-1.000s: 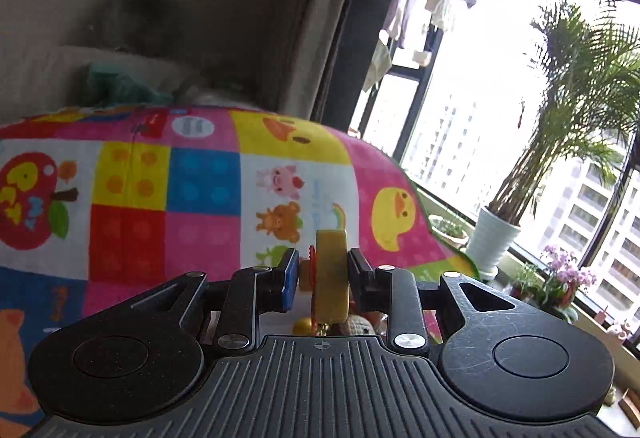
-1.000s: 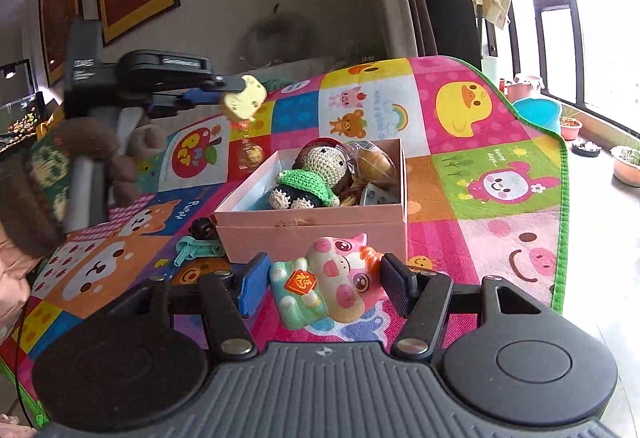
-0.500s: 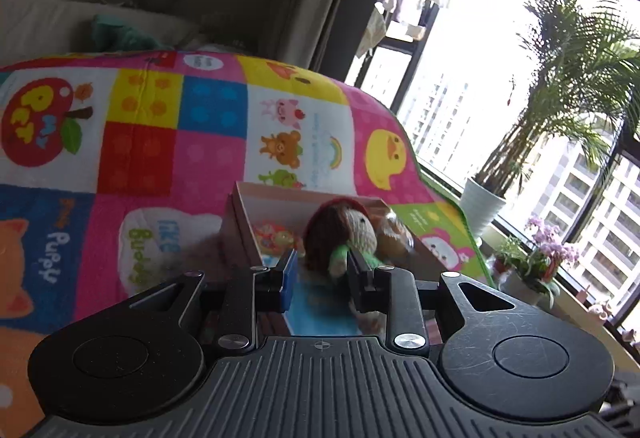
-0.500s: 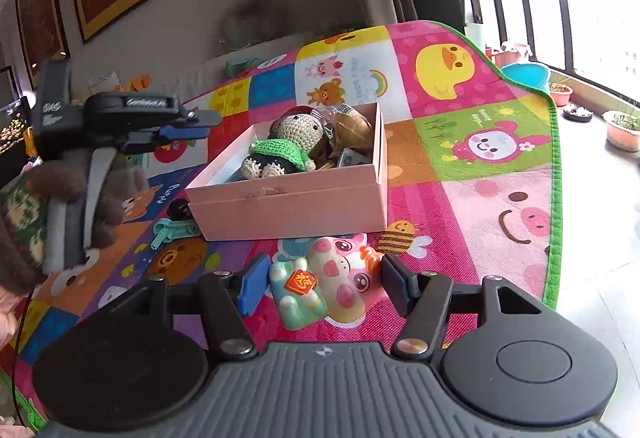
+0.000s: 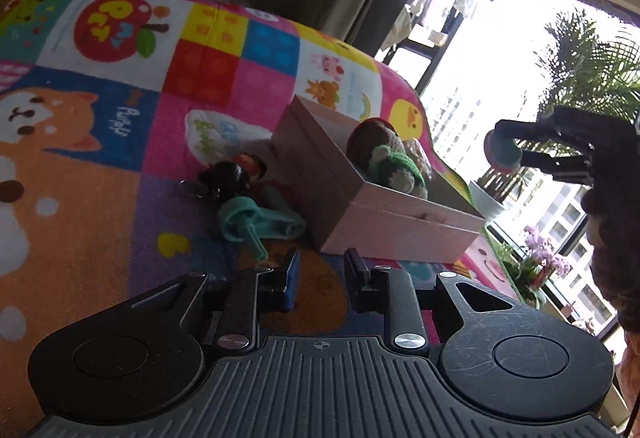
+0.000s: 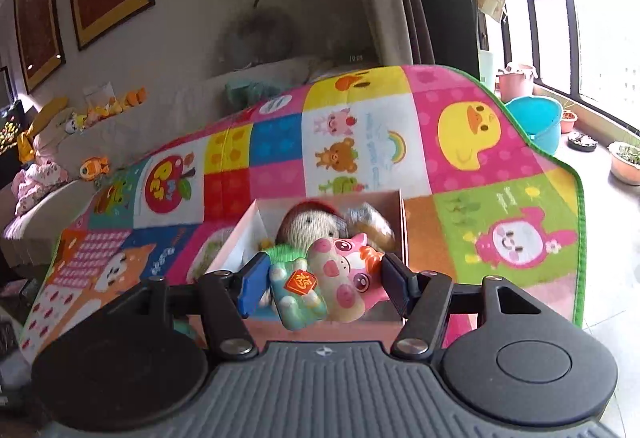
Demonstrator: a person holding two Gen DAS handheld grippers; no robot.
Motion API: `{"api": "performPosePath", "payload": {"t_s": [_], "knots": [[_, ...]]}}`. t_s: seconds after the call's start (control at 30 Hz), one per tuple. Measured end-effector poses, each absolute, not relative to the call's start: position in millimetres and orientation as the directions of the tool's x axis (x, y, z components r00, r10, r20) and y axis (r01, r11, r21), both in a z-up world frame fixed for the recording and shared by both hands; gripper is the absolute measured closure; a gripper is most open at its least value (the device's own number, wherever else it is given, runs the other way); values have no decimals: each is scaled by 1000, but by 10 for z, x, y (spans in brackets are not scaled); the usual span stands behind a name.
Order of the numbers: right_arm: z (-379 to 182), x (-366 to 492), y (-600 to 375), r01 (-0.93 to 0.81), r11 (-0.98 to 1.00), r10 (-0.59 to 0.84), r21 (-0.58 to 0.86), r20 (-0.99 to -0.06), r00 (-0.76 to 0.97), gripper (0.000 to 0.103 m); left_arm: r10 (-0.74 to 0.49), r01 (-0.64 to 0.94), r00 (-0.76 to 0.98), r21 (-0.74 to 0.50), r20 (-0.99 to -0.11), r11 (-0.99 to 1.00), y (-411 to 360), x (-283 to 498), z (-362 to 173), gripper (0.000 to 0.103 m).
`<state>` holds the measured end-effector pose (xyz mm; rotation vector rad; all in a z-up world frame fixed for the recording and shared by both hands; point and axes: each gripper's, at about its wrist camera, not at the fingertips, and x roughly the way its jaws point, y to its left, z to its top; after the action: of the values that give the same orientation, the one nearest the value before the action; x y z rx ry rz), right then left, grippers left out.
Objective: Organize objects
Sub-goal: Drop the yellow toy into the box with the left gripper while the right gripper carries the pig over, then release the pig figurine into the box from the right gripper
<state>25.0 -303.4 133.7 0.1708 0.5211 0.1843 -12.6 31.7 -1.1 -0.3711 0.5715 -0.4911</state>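
Note:
A pink box (image 5: 384,214) sits on the colourful play mat and holds a crocheted doll (image 5: 390,162) and other small toys; it also shows in the right wrist view (image 6: 240,242). My left gripper (image 5: 319,284) is open and empty, low over the mat in front of the box. A teal toy (image 5: 256,222) and a black keychain figure (image 5: 226,176) lie on the mat left of the box. My right gripper (image 6: 320,284) is shut on a pink pig toy (image 6: 328,288), held above the near edge of the box; it also shows in the left wrist view (image 5: 560,154).
The play mat (image 6: 460,142) ends in a green edge at the right. A blue basin (image 6: 536,122) and plant pots (image 6: 624,162) stand on the floor by the window. Soft toys (image 6: 92,168) lie on a sofa at the left.
My left gripper let go of the yellow toy over the box, then dropped to the mat in front of it. My right gripper carried the pig toy up to the box.

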Motion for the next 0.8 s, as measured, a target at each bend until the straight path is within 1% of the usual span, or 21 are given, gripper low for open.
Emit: {"api": "performPosePath", "payload": {"t_s": [0.1,0.23,0.4,0.5,0.53,0.6,0.73,0.8], "knots": [[1485,831,-3056,-63,959,204,276,-518,831,42,-535,315,736,-490,-415,813,364,-102,-17,77],[1422,1568,-3015,46,935,180,350,-584,792,42,-544,327,736,-492,-403,807,368,-119,-7,77],[1160,2112,-2821,129,927,142,351,-650,747,42,-547,334,734,-488,-402,806,359,-123,-9,77],[1015,2286,-2679,142,922,160,360,-690,706,42,-549,330,731,-495,-404,804,372,-117,-20,77],[981,2322,-2621,138,925,167,354,-705,690,41,-549,329,731,-496,-405,804,372,-115,-22,77],[952,2355,-2506,131,946,134,298,-724,676,37,-548,326,730,-496,-409,805,372,-114,-25,77],[849,2396,-2400,95,977,95,189,-791,605,38,-537,322,735,-485,-413,813,368,-121,-20,77],[863,2320,-2381,74,985,73,153,-774,628,37,-533,322,738,-478,-413,817,366,-128,-14,77]]}}
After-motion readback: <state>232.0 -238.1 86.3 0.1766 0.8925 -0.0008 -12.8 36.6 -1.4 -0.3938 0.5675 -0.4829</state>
